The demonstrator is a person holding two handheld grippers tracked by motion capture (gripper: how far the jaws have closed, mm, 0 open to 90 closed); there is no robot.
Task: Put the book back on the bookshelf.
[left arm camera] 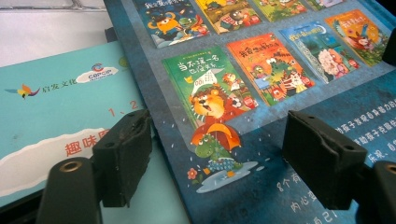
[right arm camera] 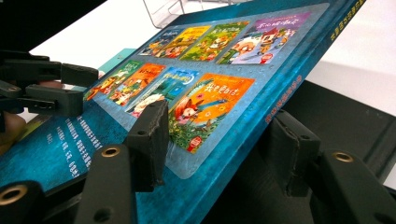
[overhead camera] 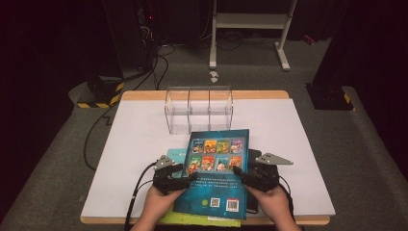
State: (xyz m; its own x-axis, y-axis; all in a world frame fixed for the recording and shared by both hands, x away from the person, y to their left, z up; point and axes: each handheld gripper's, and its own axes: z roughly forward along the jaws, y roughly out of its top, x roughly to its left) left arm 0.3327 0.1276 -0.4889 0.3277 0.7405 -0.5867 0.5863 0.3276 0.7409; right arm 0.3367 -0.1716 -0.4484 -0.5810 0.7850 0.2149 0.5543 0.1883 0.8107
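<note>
We see a blue book [overhead camera: 217, 173] at the near middle of the white desk [overhead camera: 134, 144], back cover up, and both grippers are at its edges. The left gripper [overhead camera: 188, 177] is at the book's left edge; in the left gripper view its fingers [left arm camera: 122, 156] stand wide, one over a light blue book [left arm camera: 56, 116] that lies below, the other over the blue cover, and we cannot tell if they touch it. The right gripper [overhead camera: 239, 173] is at the right edge; in the right gripper view one finger [right arm camera: 150, 142] is over the cover and the other under the book, with gaps visible, so the fingers are wide and do not press yet. In this view the right edge of the book is raised above a black thing [right arm camera: 345, 126] under it. A yellow-green sheet [overhead camera: 192, 220] shows under the near edge. Behind the book, near its far edge, stands a clear rack [overhead camera: 199, 108] with compartments.
</note>
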